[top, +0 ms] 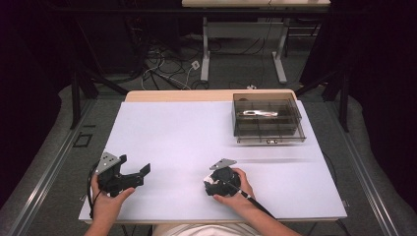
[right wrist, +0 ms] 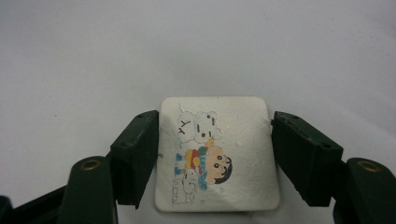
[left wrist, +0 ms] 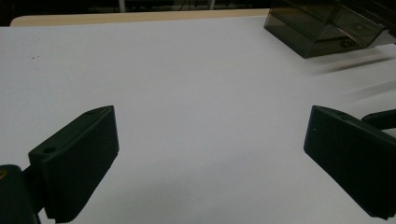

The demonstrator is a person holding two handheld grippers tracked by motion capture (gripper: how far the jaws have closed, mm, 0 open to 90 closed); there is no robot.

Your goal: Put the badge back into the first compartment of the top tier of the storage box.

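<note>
Near the table's point(top: 162, 132) front edge, right gripper point(right wrist: 215, 154) clamps a cartoon tile point(right wrist: 217, 154) — left gripper point(left wrist: 210, 158) (empty) gapes.

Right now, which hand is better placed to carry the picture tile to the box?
Right. The right gripper is shut on the tile, nearer the box. The left gripper is open, holding nothing.

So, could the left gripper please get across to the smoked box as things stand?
Probably yes: the left gripper is open and empty, and bare table lies between it and the box. It is a long diagonal reach, though.
</note>
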